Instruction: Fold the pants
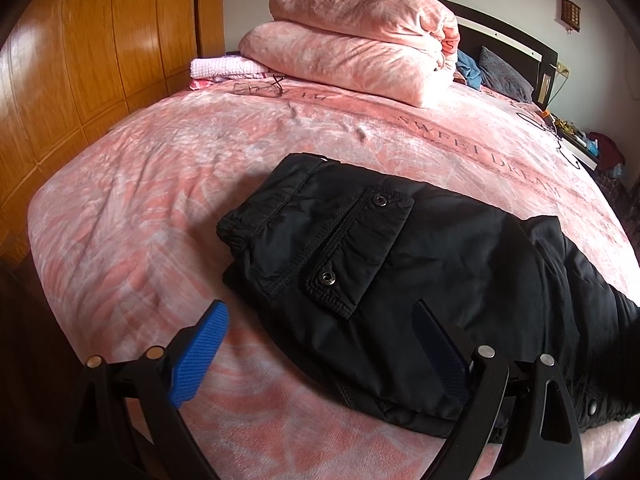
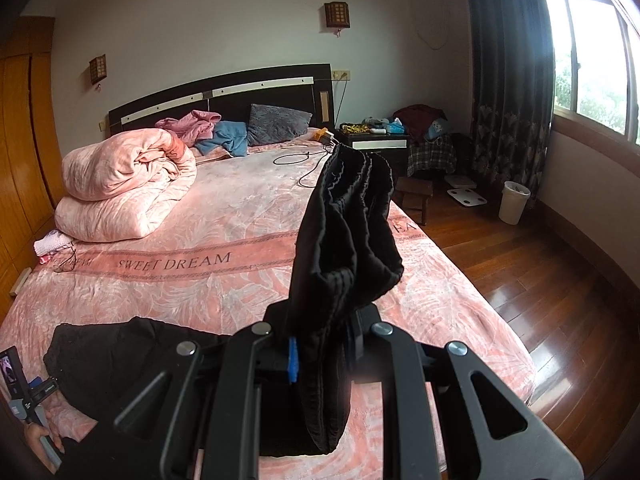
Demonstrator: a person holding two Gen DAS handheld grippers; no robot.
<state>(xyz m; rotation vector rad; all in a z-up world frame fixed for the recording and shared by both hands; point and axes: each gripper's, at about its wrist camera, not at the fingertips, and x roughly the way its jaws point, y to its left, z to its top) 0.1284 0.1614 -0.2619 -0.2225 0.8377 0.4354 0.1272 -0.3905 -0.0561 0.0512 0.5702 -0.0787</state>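
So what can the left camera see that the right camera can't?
Only the left wrist view shows the pants' flap pocket with its snap buttons and the open left gripper. Only the right wrist view shows the right gripper shut on the gathered waistband, plus the window and white bin. Both show the black pants, the pink bed cover and the folded pink quilt.

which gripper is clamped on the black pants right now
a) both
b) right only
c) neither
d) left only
b: the right gripper has its jaws shut on a raised bunch of the black pants, while the left gripper hangs with jaws wide open above the folded part lying on the bed.
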